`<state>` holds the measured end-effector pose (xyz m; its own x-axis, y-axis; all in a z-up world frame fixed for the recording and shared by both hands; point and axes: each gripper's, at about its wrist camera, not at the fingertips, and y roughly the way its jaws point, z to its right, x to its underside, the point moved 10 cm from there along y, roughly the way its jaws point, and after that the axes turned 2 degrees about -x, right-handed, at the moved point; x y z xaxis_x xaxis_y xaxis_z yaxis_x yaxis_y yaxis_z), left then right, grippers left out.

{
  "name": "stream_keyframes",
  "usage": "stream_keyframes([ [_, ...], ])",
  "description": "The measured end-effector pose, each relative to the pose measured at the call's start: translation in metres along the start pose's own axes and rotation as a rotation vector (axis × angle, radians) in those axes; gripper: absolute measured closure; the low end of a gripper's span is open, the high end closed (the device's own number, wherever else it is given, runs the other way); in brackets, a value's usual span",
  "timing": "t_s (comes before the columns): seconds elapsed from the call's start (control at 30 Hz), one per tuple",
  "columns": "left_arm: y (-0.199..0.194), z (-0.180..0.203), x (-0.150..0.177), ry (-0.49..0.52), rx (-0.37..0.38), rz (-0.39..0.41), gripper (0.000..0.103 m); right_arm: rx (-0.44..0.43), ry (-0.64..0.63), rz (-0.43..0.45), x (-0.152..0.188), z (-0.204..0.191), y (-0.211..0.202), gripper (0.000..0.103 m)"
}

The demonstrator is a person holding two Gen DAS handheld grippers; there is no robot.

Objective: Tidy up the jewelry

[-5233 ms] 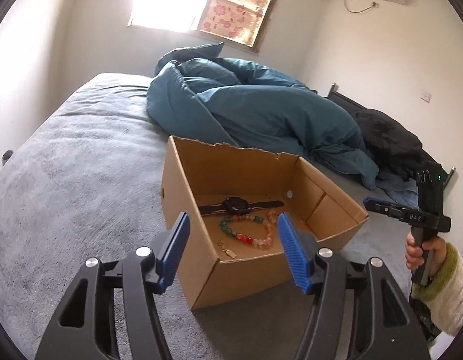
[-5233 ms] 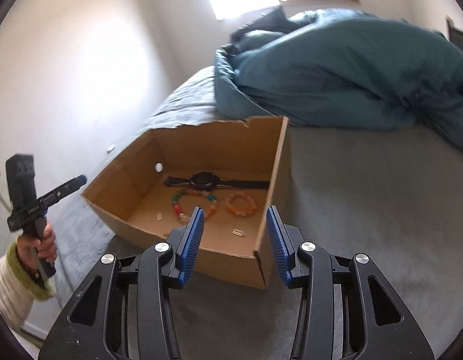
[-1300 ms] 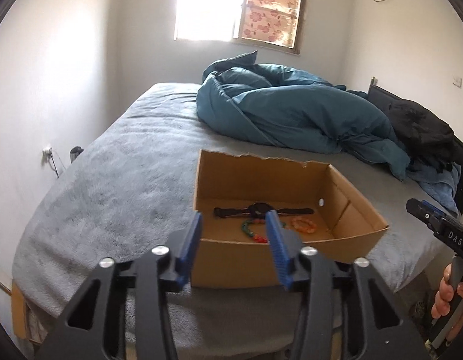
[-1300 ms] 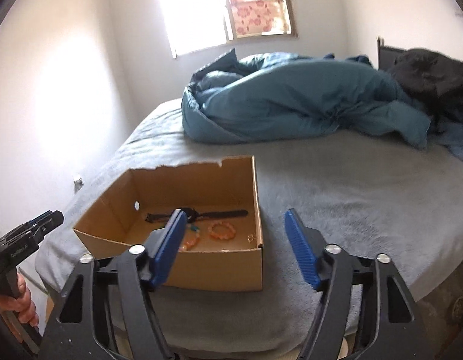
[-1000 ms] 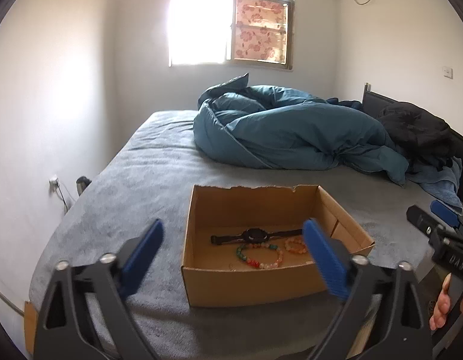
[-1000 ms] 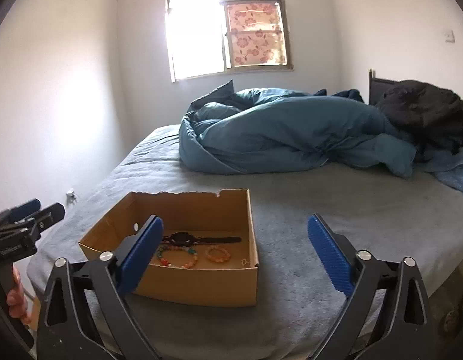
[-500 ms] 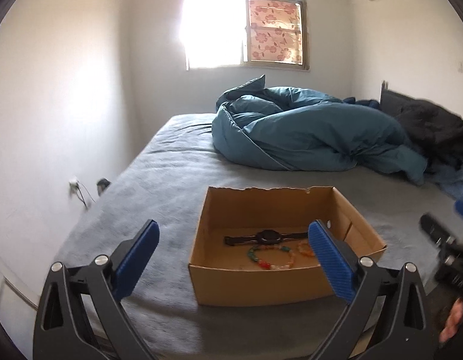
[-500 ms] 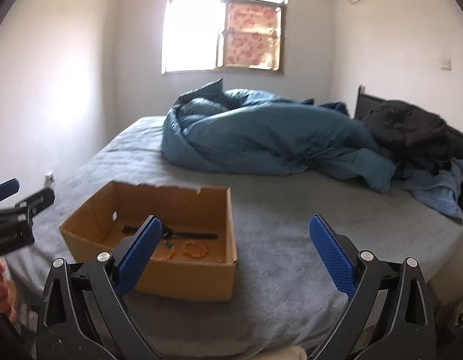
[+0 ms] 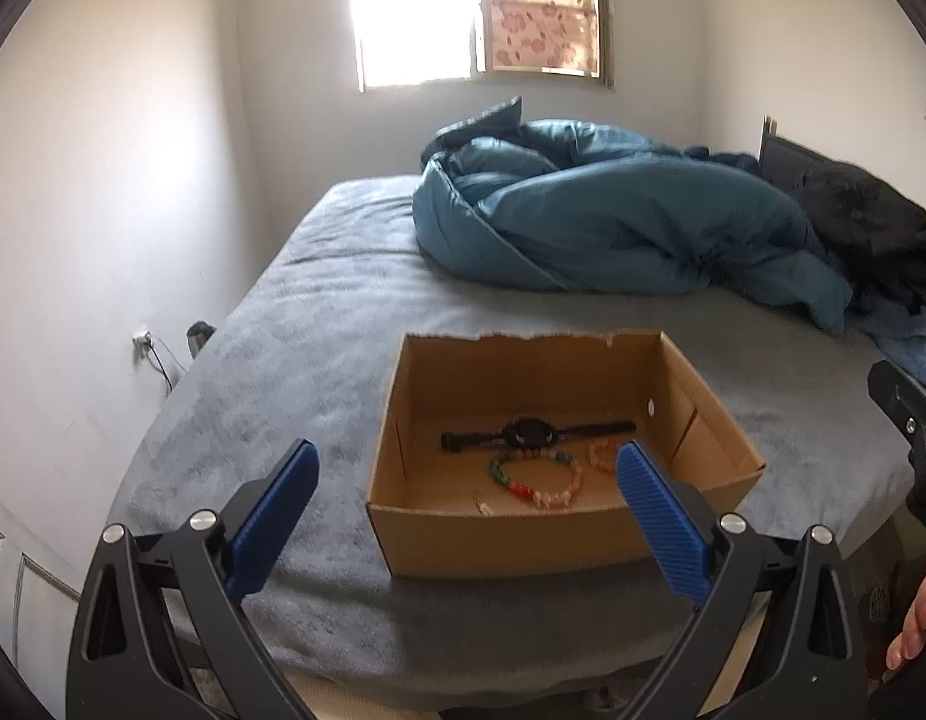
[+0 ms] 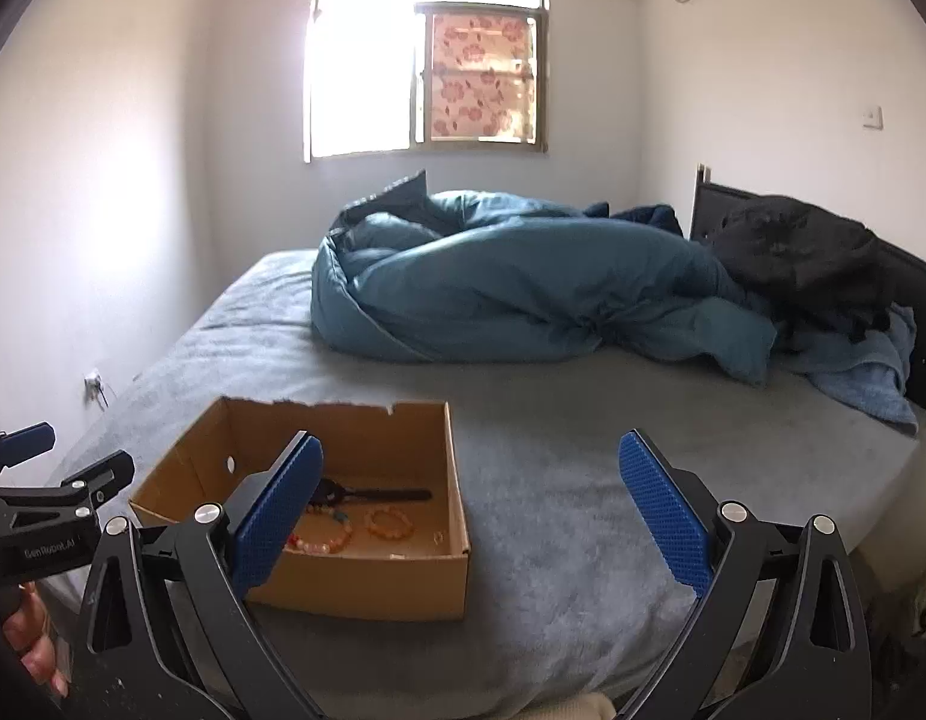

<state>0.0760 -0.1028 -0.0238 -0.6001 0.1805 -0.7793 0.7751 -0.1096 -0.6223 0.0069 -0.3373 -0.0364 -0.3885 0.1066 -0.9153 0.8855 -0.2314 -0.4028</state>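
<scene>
Jewelry sitting inside cardboard box (image 9: 499, 546): wristwatch (image 9: 529, 434), beaded bracelets (image 9: 538, 483) beside it. Left gripper (image 9: 466, 507) and right gripper (image 10: 470, 495) hovering near box, jaws spread wide, holding nothing.

Both wrist views face the window across the bed (image 9: 319, 324), sharing the cardboard box (image 9: 559, 546) up close

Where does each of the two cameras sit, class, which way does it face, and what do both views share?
Left wrist: on the left gripper, open, facing the cardboard box head-on; a hand shows at the right edge.
Right wrist: on the right gripper, open, facing the bed, box lower left; a hand holds the other gripper.
Shared: box, black watch, bracelets, blue duvet, window.
</scene>
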Motion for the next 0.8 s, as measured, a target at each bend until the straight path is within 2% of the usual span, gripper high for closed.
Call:
stream_keyframes([
  [0.13, 0.008, 0.004, 0.005, 0.009, 0.002, -0.030, 0.006, 0.004, 0.004, -0.041, 0.003, -0.001, 0.008, 0.008],
  [0.47, 0.017, 0.000, 0.004, -0.024, -0.008, -0.039, 0.006, 0.006, -0.008, -0.101, 0.010, -0.006, 0.022, 0.008],
  [0.8, 0.024, -0.007, 0.005, -0.050, -0.010, -0.057, 0.006, 0.013, 0.000, -0.119, 0.014, -0.001, 0.023, 0.008],
])
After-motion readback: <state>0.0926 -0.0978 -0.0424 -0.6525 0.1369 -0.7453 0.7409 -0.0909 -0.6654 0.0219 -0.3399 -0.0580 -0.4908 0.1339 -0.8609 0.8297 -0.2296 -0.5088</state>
